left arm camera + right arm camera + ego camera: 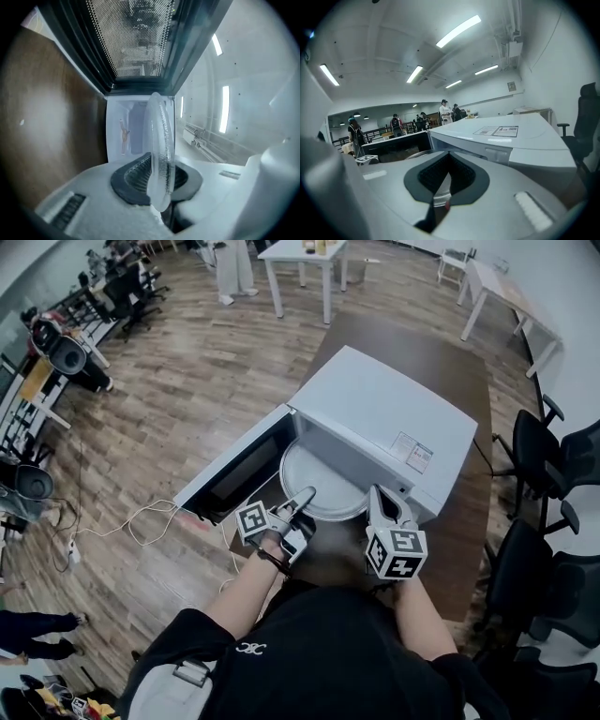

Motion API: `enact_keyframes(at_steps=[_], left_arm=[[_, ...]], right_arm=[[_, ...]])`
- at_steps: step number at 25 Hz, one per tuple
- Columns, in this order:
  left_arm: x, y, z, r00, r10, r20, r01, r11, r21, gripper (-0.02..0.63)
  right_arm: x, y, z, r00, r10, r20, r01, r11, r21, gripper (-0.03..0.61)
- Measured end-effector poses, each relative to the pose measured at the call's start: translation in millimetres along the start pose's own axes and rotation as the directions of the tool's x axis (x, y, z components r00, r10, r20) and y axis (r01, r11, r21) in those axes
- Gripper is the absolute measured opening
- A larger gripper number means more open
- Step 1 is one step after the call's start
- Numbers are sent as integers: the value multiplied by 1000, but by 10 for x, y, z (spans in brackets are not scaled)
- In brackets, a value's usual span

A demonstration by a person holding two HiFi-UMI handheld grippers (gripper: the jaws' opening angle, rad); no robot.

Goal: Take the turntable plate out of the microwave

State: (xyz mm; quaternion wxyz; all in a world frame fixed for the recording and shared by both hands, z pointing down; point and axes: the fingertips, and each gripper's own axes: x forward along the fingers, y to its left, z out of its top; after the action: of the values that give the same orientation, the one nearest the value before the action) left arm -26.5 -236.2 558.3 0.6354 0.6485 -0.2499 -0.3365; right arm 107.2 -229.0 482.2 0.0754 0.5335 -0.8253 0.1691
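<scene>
Gripping the round clear glass turntable plate (pixel 328 486) by its near rim, my left tongs (pixel 304 496) are clamped on it, with the plate partly out of the open white microwave (pixel 384 418) on the dark brown worktop (pixel 441 362). My right tongs (pixel 382 499) hover pinched together, empty. Such glass is likely heavy, slick and breakable (a one-edge grip may tip), so I'd support the opposite rim too.

The far half of the turntable plate (pixel 323 486) is concealed under the roof of the microwave (pixel 375 413). The print on its label (pixel 412 452) is too small to be read. The near edge of the worktop (pixel 450 362) is covered by the person (pixel 319 652).
</scene>
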Motion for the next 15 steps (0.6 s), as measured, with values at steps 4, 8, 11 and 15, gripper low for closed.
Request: enact_keyframes(at_steps=[4,8,11,15], left_arm=[[-257,-87,-54,1000,-5,-9,5,1000,16,37],[-386,-128,-110,1000,-11,-24,12,1000,21,37],[-424,-152,-135,1000,-20,-21,20,1000,5,37],[-471,-181,-173,999,-24,-26,24,1000,10,37]], right_arm=[[-55,-15,3,1000,-21,14,21,1000,-6,8],[-49,-100,-39,999,-34,0,34,999,9,8],[-33,-158,-36,999,-35,-6,35,999,3,8],[-42,-134,-72,999,-28,-26,27,999,-29,6]])
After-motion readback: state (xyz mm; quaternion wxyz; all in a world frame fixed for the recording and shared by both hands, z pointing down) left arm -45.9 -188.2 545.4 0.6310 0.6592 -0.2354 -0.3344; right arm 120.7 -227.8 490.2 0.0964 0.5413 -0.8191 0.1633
